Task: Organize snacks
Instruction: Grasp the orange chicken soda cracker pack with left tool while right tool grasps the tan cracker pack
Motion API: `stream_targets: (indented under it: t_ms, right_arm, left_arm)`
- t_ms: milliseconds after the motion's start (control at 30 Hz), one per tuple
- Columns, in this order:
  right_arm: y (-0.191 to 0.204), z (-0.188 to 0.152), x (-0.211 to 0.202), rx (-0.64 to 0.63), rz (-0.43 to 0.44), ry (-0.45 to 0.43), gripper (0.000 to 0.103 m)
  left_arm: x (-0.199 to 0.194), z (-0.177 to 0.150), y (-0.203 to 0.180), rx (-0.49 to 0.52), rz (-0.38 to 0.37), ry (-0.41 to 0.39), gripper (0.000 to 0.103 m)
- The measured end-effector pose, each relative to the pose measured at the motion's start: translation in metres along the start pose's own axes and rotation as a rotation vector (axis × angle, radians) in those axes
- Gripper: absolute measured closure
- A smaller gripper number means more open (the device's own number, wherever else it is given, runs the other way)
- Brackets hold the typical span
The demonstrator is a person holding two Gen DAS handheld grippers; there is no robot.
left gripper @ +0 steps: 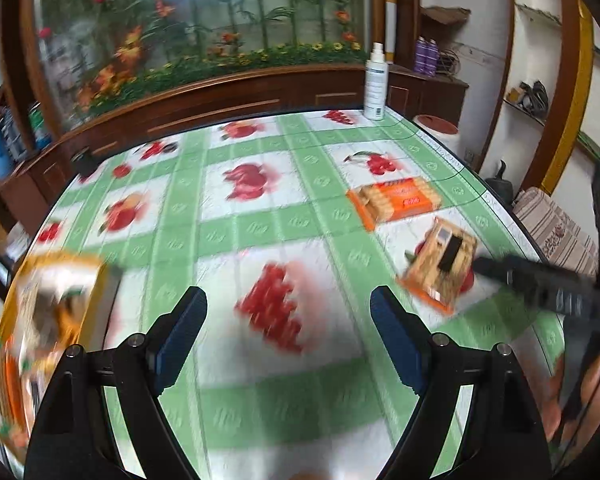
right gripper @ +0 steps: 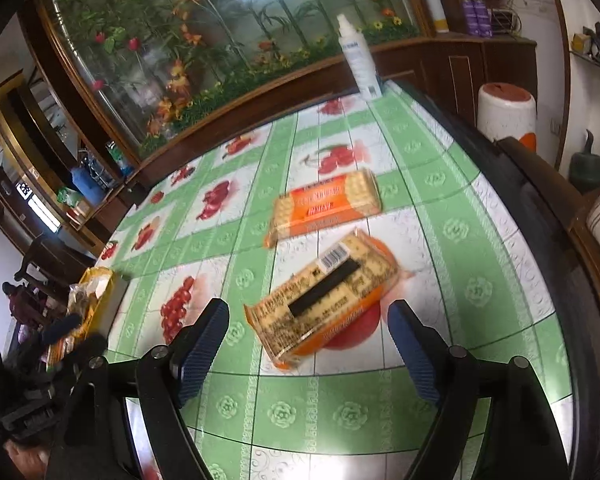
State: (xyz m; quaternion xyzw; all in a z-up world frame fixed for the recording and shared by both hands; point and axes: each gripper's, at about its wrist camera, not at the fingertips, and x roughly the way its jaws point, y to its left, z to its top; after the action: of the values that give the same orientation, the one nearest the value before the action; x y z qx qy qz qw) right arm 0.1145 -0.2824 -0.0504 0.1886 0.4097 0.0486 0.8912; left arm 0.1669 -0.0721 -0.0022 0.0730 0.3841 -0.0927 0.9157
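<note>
Two orange cracker packs lie on the fruit-print tablecloth. The near pack (right gripper: 324, 296) lies label-down with a barcode showing; it also shows in the left wrist view (left gripper: 440, 266). The far pack (right gripper: 326, 204) lies face-up behind it, and shows in the left wrist view (left gripper: 396, 200). My right gripper (right gripper: 308, 332) is open, just short of the near pack, jaws to either side of it. My left gripper (left gripper: 288, 324) is open and empty above the table's middle. A yellow box of snacks (left gripper: 48, 312) sits at the left edge, blurred; it shows in the right wrist view too (right gripper: 92, 300).
A white spray bottle (left gripper: 376, 84) stands at the table's far edge, also in the right wrist view (right gripper: 358, 60). A wooden cabinet with a floral glass panel (left gripper: 204, 28) runs behind the table. A white stool (right gripper: 506, 110) and a cushioned seat (left gripper: 552, 228) stand to the right.
</note>
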Motion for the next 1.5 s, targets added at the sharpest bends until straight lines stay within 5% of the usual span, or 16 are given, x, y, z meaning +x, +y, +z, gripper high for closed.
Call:
stream_targets:
  t_ms: [400,600,833,1000,1233,1500]
  right_arm:
    - [0.001,-0.010,0.019,0.012,-0.110,0.077,0.016]
    - [-0.012,-0.007,0.024,0.034,-0.122,0.091,0.014]
    - [-0.015,-0.006,0.032,0.014,-0.136,0.087,0.011]
    - [-0.010,-0.005,0.036,-0.014,-0.157,0.085,0.008]
    - [-0.001,-0.003,0.043,-0.043,-0.184,0.091,0.006]
    - [0.017,0.004,0.058,-0.077,-0.230,0.106,0.003]
  left_arm:
    - [0.096,0.063,-0.064,0.300,-0.084,0.031,0.019]
    - [0.120,0.071,-0.098,0.474,-0.186,0.057,0.019]
    - [0.153,0.075,-0.124,0.591,-0.201,0.126,0.018]
    - [0.158,0.076,-0.128,0.562,-0.207,0.119,0.019]
    - [0.151,0.065,-0.112,0.496,-0.216,0.099,0.038]
    - [0.140,0.049,-0.067,0.365,-0.117,0.154,0.041]
